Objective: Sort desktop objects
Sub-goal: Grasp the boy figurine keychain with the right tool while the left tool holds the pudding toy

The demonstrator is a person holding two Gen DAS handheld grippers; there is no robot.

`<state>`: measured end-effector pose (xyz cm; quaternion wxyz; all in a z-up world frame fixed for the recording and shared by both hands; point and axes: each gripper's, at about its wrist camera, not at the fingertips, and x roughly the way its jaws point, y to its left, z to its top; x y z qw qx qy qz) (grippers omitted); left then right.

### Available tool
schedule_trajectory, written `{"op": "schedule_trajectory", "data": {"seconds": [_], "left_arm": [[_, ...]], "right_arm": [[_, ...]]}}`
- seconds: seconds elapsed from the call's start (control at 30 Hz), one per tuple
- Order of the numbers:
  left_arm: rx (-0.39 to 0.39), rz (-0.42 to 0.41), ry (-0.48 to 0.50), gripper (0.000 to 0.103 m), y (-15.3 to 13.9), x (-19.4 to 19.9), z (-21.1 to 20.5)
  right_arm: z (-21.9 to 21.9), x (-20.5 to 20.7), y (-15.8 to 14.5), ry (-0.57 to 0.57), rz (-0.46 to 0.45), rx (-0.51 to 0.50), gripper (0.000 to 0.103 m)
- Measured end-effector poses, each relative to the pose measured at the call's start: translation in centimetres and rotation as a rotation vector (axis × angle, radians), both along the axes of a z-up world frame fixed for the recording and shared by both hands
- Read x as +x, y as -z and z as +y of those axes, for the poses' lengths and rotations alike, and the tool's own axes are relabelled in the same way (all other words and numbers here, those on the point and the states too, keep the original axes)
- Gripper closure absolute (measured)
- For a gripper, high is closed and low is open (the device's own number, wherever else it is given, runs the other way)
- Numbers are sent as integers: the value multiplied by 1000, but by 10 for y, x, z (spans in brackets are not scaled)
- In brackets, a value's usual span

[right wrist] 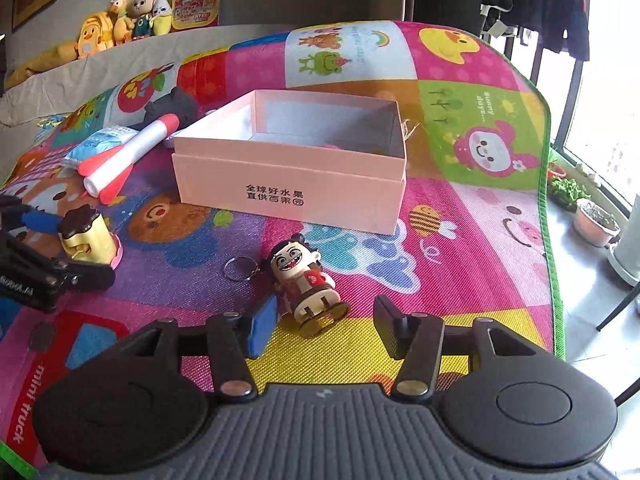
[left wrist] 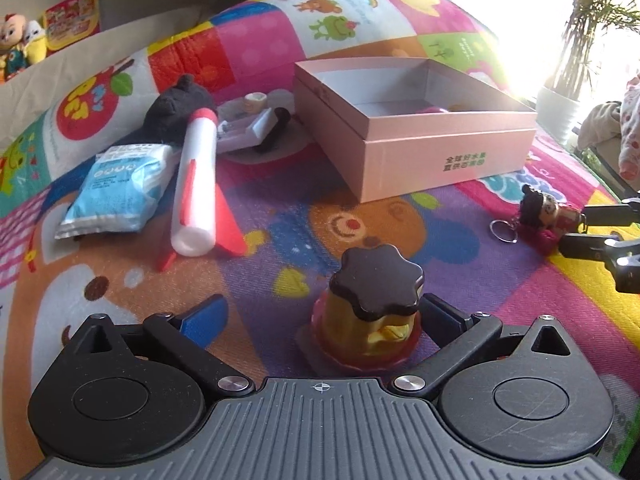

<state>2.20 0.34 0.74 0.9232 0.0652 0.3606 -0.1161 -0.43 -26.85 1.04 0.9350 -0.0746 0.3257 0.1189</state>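
A yellow pudding toy point(left wrist: 370, 312) with a dark brown lid stands on the play mat between the fingers of my open left gripper point(left wrist: 320, 320); it also shows in the right wrist view point(right wrist: 86, 236). A small doll keychain point(right wrist: 308, 284) lies on the mat between the fingers of my open right gripper point(right wrist: 324, 324); it also shows in the left wrist view point(left wrist: 544, 216). An open pink box point(left wrist: 420, 128) stands behind both, also in the right wrist view point(right wrist: 292, 184).
A white and red foam rocket point(left wrist: 198, 184), a blue wet-wipe pack point(left wrist: 116, 192), a dark plush toy point(left wrist: 176, 108) and a small device lie left of the box. The mat's green edge point(right wrist: 548, 208) drops to a floor with plant pots on the right.
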Motion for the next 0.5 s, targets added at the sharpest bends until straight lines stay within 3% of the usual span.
{"op": "schedule_trajectory", "data": {"seconds": [0.13, 0.27, 0.37, 0.5], "left_arm": [[66, -84, -104, 0, -3, 4, 14], [30, -137, -232, 0, -9, 7, 35], [6, -130, -295, 0, -10, 11, 49], [5, -147, -328, 0, -13, 12, 59]], "right_arm": [[1, 4, 0, 21, -64, -117, 51], [-7, 12, -5, 122, -142, -199, 47], [-17, 15, -9, 145, -95, -96, 28], [-22, 24, -6, 128, 9, 61, 23]]}}
